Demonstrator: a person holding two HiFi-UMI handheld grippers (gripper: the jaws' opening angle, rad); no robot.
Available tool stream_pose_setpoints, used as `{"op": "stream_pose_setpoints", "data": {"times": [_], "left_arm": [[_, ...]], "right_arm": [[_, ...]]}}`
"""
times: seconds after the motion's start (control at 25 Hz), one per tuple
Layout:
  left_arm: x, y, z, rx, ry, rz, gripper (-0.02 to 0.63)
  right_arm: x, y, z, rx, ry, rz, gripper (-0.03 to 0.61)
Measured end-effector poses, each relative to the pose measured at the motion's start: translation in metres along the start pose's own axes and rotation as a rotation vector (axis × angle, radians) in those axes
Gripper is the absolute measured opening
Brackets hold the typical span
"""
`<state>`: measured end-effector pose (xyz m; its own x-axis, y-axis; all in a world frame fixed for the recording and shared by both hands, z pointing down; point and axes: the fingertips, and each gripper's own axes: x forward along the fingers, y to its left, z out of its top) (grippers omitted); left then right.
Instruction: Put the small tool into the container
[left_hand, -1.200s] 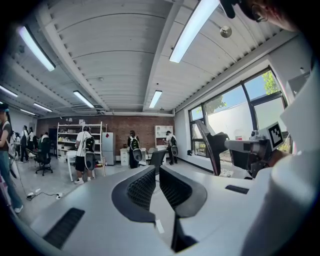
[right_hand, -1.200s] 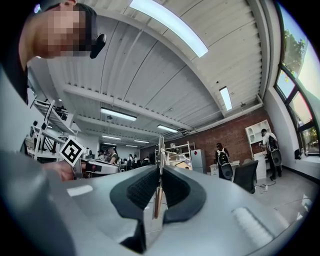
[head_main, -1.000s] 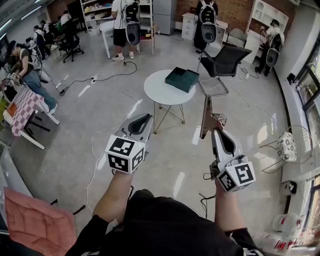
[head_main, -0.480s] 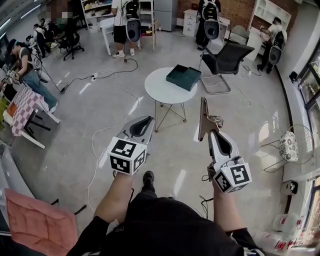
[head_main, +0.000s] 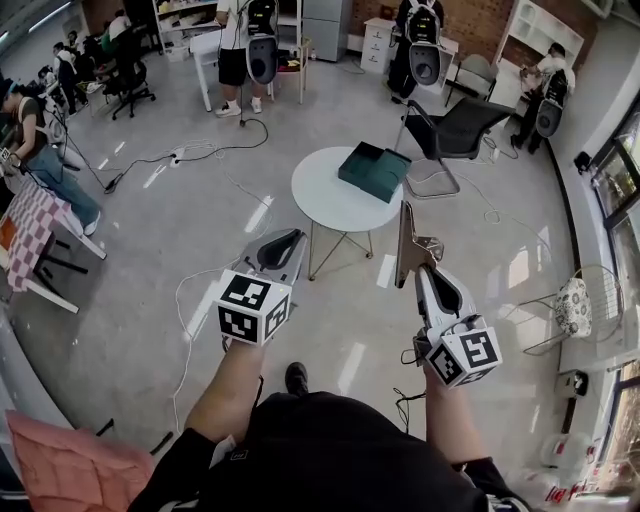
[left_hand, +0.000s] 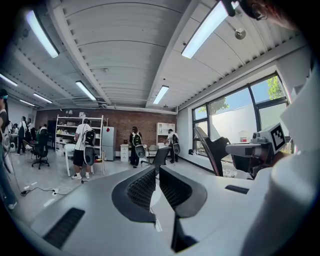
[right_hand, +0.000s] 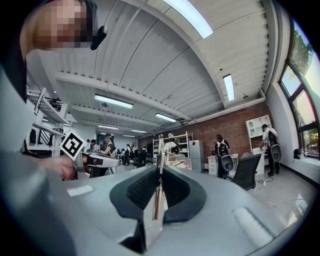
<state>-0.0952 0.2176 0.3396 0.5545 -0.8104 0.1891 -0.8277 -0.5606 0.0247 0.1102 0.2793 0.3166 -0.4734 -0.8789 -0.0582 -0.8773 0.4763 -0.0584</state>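
Observation:
In the head view my right gripper (head_main: 421, 260) is shut on the small tool (head_main: 404, 238), a flat metal blade on a wooden handle that points up and away from me. The right gripper view shows the handle (right_hand: 158, 192) pinched between the two pads. My left gripper (head_main: 284, 238) is held level with it to the left, shut and empty; its pads (left_hand: 145, 185) meet at the tips. The dark green container (head_main: 372, 168) lies on the far right part of a round white table (head_main: 322, 190), ahead of both grippers and well out of reach.
A black office chair (head_main: 455, 122) stands right behind the table. Cables (head_main: 196, 292) trail over the floor on the left. A checkered table (head_main: 28, 215) is at the far left. People with backpacks (head_main: 262, 45) stand near shelves at the back.
The table and container have slid a little lower and nearer in the head view, and a shoe has appeared below. Both grippers keep their pose and the tool stays gripped.

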Motion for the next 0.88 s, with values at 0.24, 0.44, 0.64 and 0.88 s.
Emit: {"op": "stream_pose_setpoints", "data": {"times": [0.24, 0.44, 0.64, 0.88], "left_arm": [[0.022, 0.051, -0.004, -0.003, 0.002, -0.023, 0.028], [0.034, 0.081, -0.012, -0.013, 0.026, -0.036, 0.028], [0.053, 0.101, -0.02, -0.029, 0.042, -0.035, 0.028], [0.1, 0.114, -0.028, -0.031, 0.073, -0.045, 0.028]], "right_arm": [[0.056, 0.003, -0.009, 0.023, 0.0, -0.018, 0.035], [0.088, 0.003, -0.018, 0.052, 0.016, -0.032, 0.035], [0.112, -0.009, -0.029, 0.069, 0.036, -0.036, 0.035], [0.15, -0.044, -0.047, 0.108, 0.044, -0.032, 0.035]]}}
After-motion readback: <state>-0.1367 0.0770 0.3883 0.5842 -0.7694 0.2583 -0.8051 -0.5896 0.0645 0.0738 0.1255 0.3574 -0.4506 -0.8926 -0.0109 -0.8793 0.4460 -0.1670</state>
